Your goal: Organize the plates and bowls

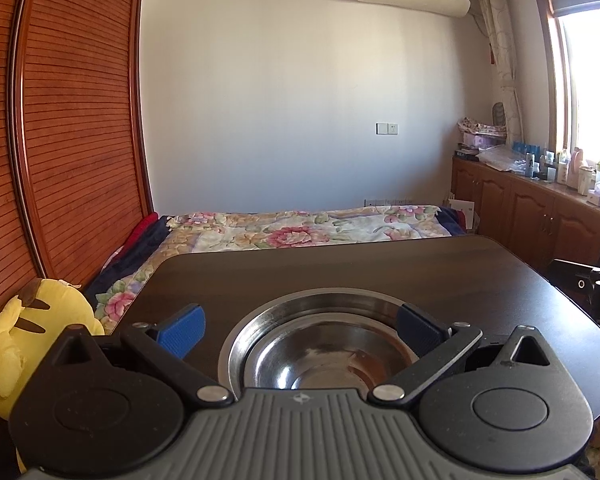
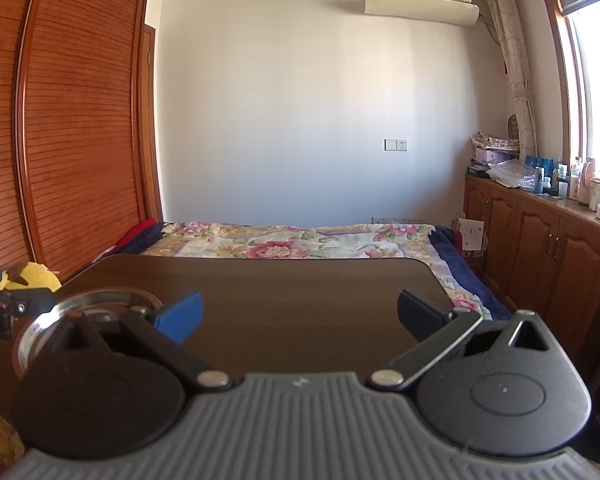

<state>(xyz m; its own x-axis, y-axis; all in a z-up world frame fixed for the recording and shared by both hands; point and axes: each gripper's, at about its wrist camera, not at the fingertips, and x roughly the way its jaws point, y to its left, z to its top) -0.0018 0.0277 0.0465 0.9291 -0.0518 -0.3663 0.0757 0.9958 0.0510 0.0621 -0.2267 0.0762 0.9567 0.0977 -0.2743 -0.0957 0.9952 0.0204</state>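
Observation:
A steel bowl (image 1: 332, 356) sits inside a wider steel plate (image 1: 236, 344) on the dark wooden table (image 1: 340, 268). My left gripper (image 1: 300, 330) hovers open just above and behind this stack, its blue pads spread to either side of the rim and holding nothing. In the right wrist view the same steel stack (image 2: 100, 300) shows at the far left, partly hidden by the gripper's body. My right gripper (image 2: 300, 314) stands open over bare tabletop (image 2: 300, 280), to the right of the stack. The left gripper's tip (image 2: 4, 308) pokes in at the left edge.
A bed with a floral quilt (image 1: 300, 228) lies beyond the table's far edge. A yellow plush toy (image 1: 28, 340) sits at the left by the slatted wardrobe (image 1: 72, 120). Wooden cabinets (image 2: 540, 240) with several bottles line the right wall under the window.

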